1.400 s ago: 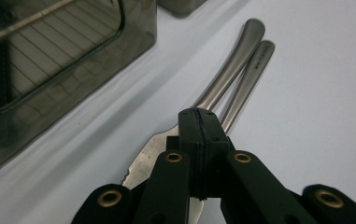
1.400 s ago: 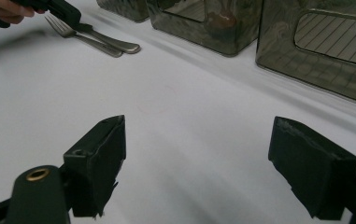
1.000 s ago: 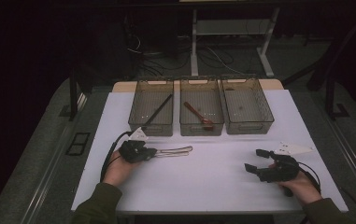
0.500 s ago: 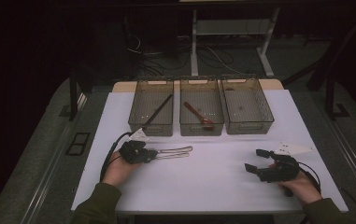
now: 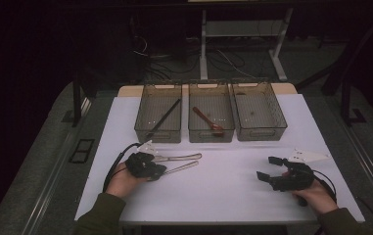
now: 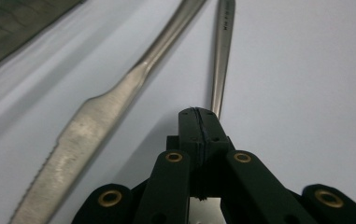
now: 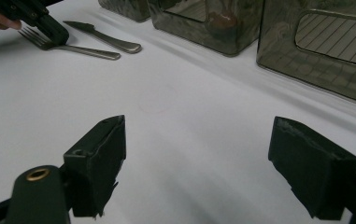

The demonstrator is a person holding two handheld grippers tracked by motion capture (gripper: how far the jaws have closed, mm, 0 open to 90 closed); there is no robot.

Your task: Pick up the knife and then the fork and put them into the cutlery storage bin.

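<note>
Right now the white table [image 5: 223, 196] holds three smoky clear bins in a row at its far edge: the left bin [image 5: 158, 113] has a dark chopstick [image 5: 163, 119] leaning across it, the middle bin [image 5: 211, 112] a brown wooden spoon [image 5: 207, 121], and the right bin [image 5: 258, 110] looks bare apart from a small speck I cannot make out. On the near left, my left gripper [image 5: 158, 169] has its jaws pinched fully together on the fork [image 7: 68, 46], right by the tines, with the handle pointing right. The table knife [image 6: 96, 121] lies just beside it, on the far side, not touching. My right gripper [image 7: 199, 168] rests on the near right, jaws wide apart with nothing between them.

My worry is the grip: it sits at one end of a thin, slick fork, so when lifted the long handle could swing down or slip out. Dragging it could also nudge the knife.
</note>
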